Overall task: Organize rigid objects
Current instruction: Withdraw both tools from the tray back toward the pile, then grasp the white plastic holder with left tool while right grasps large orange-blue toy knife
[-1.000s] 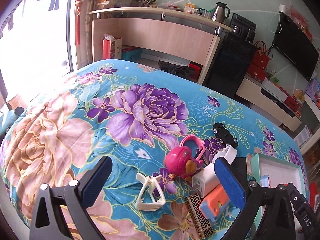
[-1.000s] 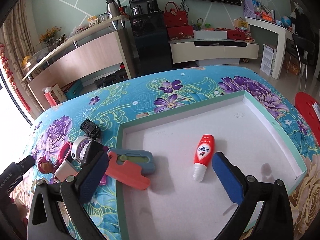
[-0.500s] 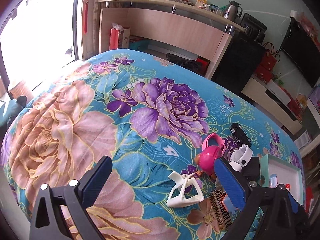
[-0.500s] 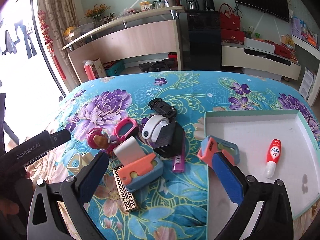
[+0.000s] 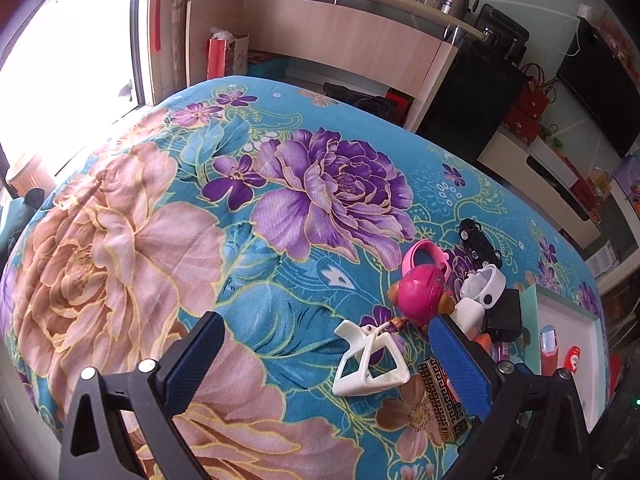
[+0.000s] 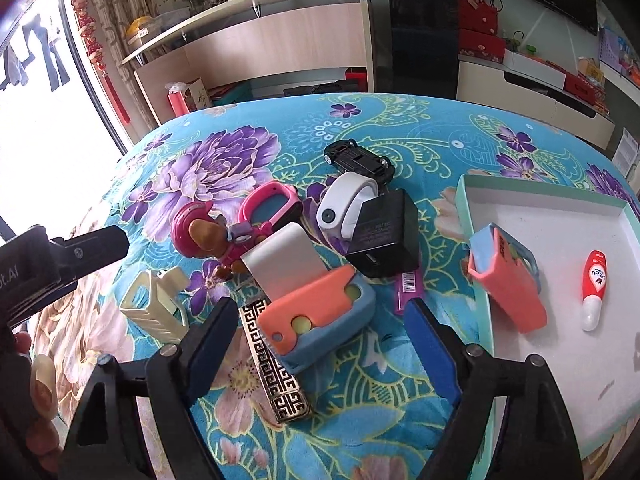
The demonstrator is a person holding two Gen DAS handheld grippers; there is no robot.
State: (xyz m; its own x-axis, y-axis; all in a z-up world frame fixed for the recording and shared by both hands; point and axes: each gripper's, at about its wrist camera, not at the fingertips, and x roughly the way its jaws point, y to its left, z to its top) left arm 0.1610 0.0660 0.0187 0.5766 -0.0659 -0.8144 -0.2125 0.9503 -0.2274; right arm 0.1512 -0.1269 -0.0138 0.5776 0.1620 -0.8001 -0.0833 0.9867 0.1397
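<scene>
Right wrist view: at the bottom of the frame the right gripper [image 6: 316,322] is closing its jaws, with the orange-and-blue case [image 6: 316,316] lying just beyond the tips and nothing pressed between the pads. A black-and-gold patterned bar [image 6: 272,364] is lying just left of that case, and a cream clip [image 6: 154,300] is resting at mid-left on the floral blanket [image 6: 420,136]. Behind the case a white block [image 6: 282,260] is leaning, with a pink toy figure [image 6: 198,236], pink scissors [image 6: 268,204], a white ring-shaped gadget [image 6: 344,204] and a black adapter [image 6: 382,236] crowding the centre. Farther up, a black toy car [image 6: 358,160] is sitting alone. At the right, the green-rimmed tray [image 6: 476,184] is holding a second orange-and-blue case [image 6: 508,280] and a red-and-white tube [image 6: 594,288]. In the left wrist view, the left gripper [image 5: 324,360] is hanging wide open and empty over the blanket, the clip lying just inside its right finger [image 5: 460,368].
</scene>
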